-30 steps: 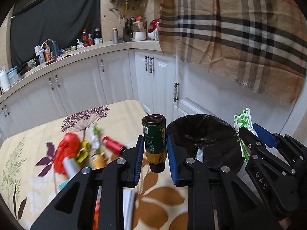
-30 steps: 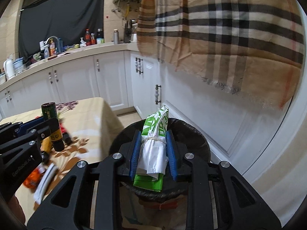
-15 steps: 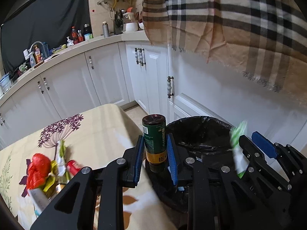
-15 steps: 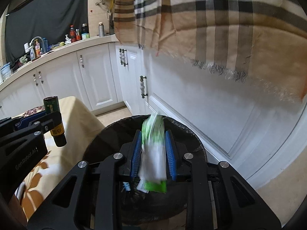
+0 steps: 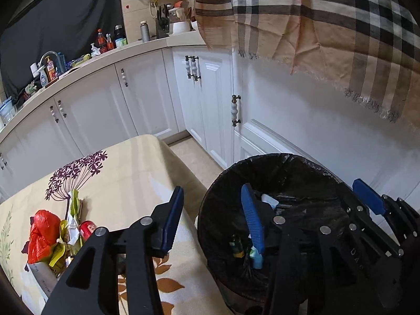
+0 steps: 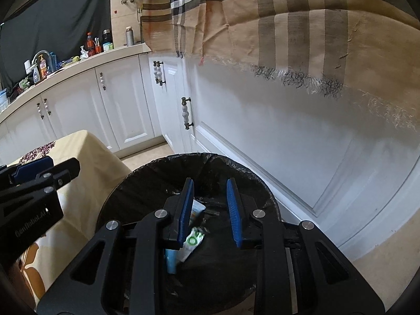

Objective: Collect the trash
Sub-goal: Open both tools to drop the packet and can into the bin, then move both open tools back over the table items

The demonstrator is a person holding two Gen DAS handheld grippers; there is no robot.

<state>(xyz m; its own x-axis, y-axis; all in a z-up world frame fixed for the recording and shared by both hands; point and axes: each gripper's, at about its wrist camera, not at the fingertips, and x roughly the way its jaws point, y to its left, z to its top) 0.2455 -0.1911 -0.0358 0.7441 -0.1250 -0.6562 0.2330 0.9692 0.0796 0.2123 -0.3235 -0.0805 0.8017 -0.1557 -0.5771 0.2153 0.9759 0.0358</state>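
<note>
**A:** What just changed?

**Me:** My left gripper (image 5: 212,218) is opening, nothing between its fingers now; the green can (image 5: 237,246) it carried lies down inside the bin (image 5: 309,162). My right gripper (image 6: 210,210) stands released too, its green-and-white wrapper (image 6: 194,239) dropped in the bin beneath it.

**A:** So, done?

**Me:** No. Beyond the bin's left side, the table (image 5: 126,173) still holds a red bag (image 5: 42,228) and other scraps.

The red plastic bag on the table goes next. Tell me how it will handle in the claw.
The red bag looks crumpled and thin, so it is probably floppy and light and will squash between the pads. It lies against other scraps, so a pinch may drag some along. Its glossy film could slip.
</note>
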